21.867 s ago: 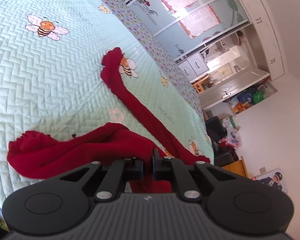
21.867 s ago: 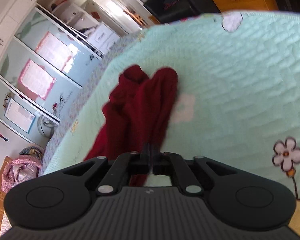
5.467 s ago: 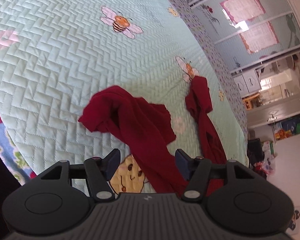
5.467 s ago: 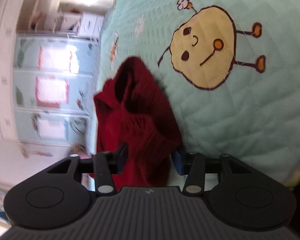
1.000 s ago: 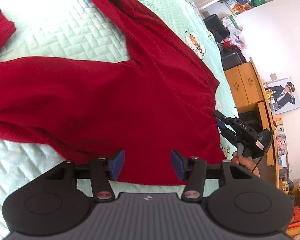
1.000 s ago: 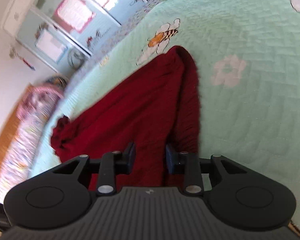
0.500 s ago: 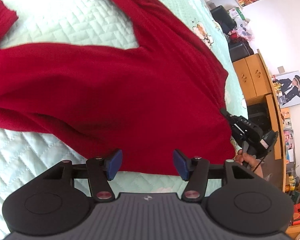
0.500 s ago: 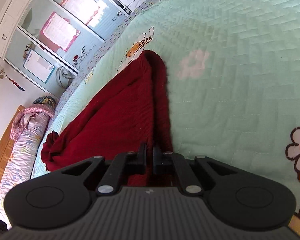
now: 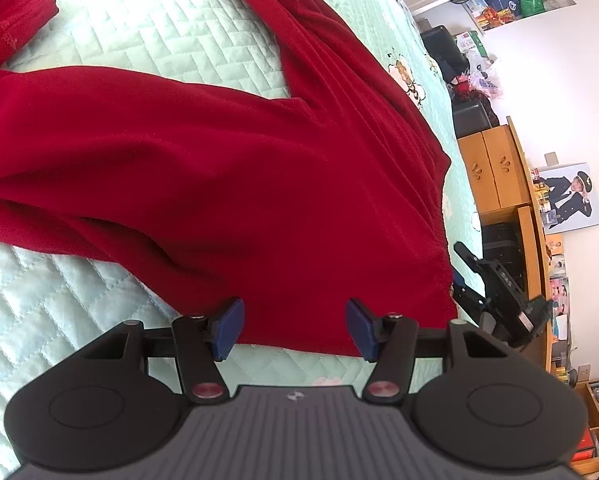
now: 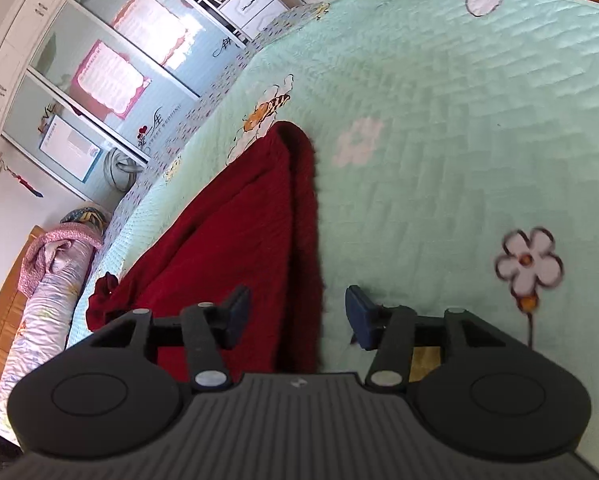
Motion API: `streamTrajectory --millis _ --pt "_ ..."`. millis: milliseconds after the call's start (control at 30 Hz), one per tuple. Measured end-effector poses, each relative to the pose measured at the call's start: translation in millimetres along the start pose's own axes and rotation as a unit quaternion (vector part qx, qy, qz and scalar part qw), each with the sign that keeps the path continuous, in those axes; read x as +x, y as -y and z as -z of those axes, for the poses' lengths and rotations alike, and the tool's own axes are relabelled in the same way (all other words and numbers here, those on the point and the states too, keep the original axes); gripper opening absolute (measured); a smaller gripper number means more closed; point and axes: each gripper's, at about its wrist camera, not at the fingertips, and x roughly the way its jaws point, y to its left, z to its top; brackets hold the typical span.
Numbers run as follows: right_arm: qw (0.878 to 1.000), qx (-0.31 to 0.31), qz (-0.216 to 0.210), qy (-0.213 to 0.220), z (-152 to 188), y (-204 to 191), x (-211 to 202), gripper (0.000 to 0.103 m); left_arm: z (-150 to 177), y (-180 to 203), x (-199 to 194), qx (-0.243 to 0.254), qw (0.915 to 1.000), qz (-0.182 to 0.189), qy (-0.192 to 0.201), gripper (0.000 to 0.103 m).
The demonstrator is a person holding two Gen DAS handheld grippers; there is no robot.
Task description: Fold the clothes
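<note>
So far the red trousers (image 9: pixel 235 168) lie spread flat near the bed's (image 10: pixel 459 120) edge, unfolded. Left gripper (image 9: pixel 295 326) gapes empty over the waistband; right gripper (image 10: pixel 295 312) is opening, nothing pinched.

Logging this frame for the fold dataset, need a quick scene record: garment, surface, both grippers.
garment: dark red knit trousers, spread flat, legs apart
surface: pale green quilted bedspread with bee and flower prints
left gripper: open, over the waistband edge, pads not pressing
right gripper: jaws opening, a folded edge of the trousers between them, not gripped
</note>
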Motion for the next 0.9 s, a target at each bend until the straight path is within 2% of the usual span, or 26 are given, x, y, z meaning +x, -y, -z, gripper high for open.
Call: streamTrajectory --millis 233,300,367,500,567,667,833,900 --pt "0.999 -0.046 -0.008 -0.009 -1 -7 26 0.052 -1 -4 2 -0.013 0.9999 0.002 -0.001 0.06" --pt "0.998 -0.061 0.001 -0.01 -1 -10 29 0.032 -1 -2 2 -0.01 1.0 -0.002 -0.001 0.061" --pt "0.998 -0.067 0.005 -0.01 0 -10 28 0.021 -1 1 2 -0.006 1.0 -0.006 -0.002 0.061" --pt "0.996 -0.089 0.015 0.0 0 -18 17 0.012 -2 7 2 0.004 0.9998 -0.018 -0.004 0.062" --pt "0.995 -0.1 0.02 0.017 -3 -23 5 0.011 -2 11 0 0.012 0.9997 -0.019 -0.003 0.062" --pt "0.995 -0.093 0.045 0.009 -5 -11 9 0.011 -2 14 3 0.02 0.9997 -0.016 -0.005 0.063" --pt "0.999 -0.046 0.024 0.009 -3 7 8 0.014 0 7 5 0.008 0.9999 -0.011 -0.006 0.063" --pt "1.0 -0.014 0.012 0.02 1 13 -8 0.021 1 2 1 -0.003 1.0 -0.005 -0.003 0.063"
